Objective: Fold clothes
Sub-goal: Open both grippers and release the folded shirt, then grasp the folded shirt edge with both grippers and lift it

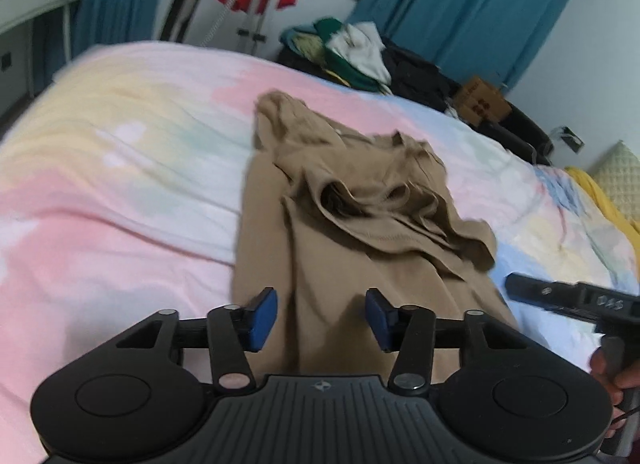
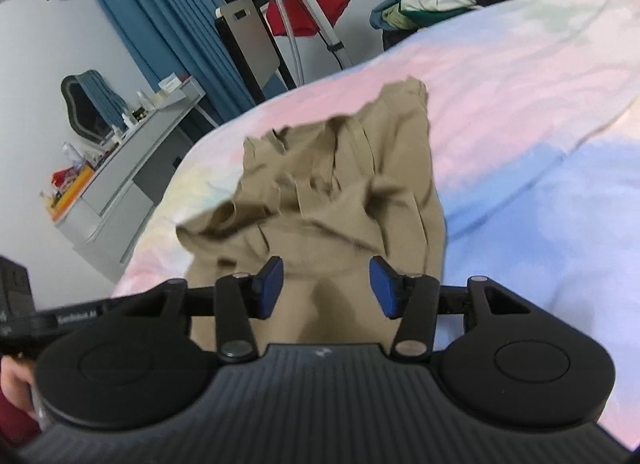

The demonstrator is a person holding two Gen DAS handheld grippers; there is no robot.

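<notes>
A tan garment (image 1: 352,224) lies crumpled on the pastel bedspread (image 1: 120,168); its far part is bunched in folds and its near part lies flatter. My left gripper (image 1: 322,318) is open and empty, just above the garment's near end. In the right wrist view the same tan garment (image 2: 340,192) lies ahead on the bedspread (image 2: 520,144). My right gripper (image 2: 326,288) is open and empty over its near edge. The right gripper also shows at the right edge of the left wrist view (image 1: 572,298).
A pile of clothes (image 1: 352,52) sits beyond the bed's far edge, with a cardboard box (image 1: 482,102) beside it. A red garment (image 2: 310,4) hangs on a rack. A grey dresser (image 2: 132,168) with small items stands to the left. Blue curtains (image 1: 480,4) cover the wall.
</notes>
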